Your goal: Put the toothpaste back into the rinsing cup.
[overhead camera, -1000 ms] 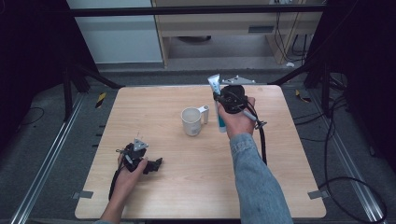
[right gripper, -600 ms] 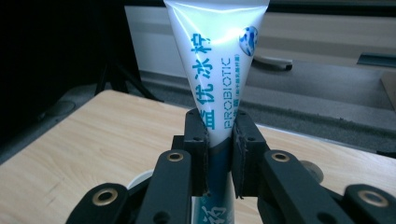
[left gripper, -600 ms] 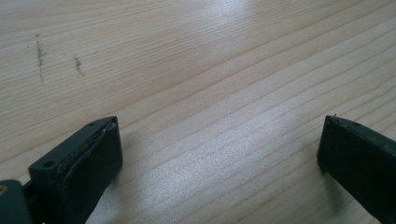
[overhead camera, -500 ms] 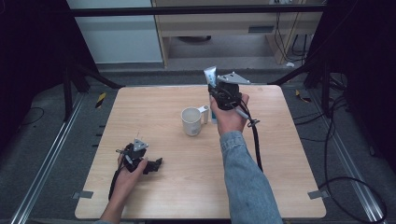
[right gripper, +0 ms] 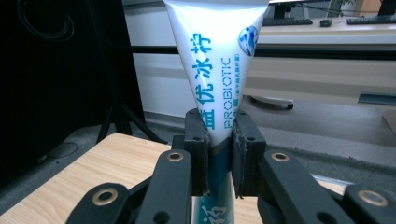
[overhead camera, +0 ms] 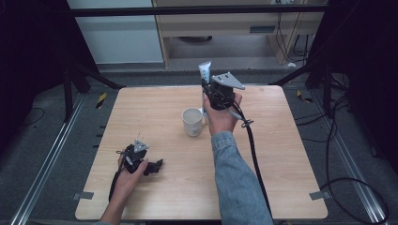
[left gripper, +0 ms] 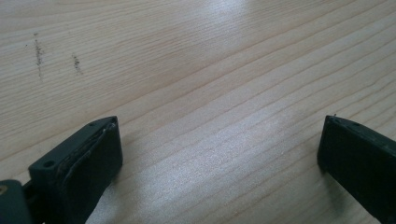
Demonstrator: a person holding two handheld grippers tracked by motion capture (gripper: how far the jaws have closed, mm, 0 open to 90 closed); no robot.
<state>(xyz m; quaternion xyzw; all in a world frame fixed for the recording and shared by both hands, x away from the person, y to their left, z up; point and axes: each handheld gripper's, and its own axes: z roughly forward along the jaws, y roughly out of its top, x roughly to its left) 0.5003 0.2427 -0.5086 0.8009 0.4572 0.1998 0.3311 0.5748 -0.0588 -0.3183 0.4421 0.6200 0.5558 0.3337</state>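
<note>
Toothpaste (right gripper: pixel 215 70) sits clenched in your right tool (right gripper: pixel 219 154): both black jaws press on the narrow lower part of the white tube, whose flat crimped end points up and whose blue lettering reads PROBIOTIC beside Chinese characters. In the high view that right tool (overhead camera: pixel 212 91) is raised above the far middle of the counter (overhead camera: pixel 291 159), at about 12 o'clock from the counter's centre, with the tube (overhead camera: pixel 204 71) standing upright out of it and the grey three-cornered plate on top. Your right hand (overhead camera: pixel 222 115) wraps the tool's body, a denim sleeve (overhead camera: pixel 239 183) runs back toward the near edge, and a black cable trails down alongside the sleeve.

A white mug (overhead camera: pixel 192 122) stands upright on the counter just beside your right hand, at its 9 o'clock, near the counter's middle.

Your left tool (overhead camera: pixel 157 165) lies low over the near left part of the counter, at about 7 o'clock from the mug and well apart from it, gripped by your left hand (overhead camera: pixel 129 171). It is released: in the left gripper view its two jaws stand wide apart with bare wood grain (left gripper: pixel 210 93) between them, and a few small dark specks mark the wood at the upper left.
</note>
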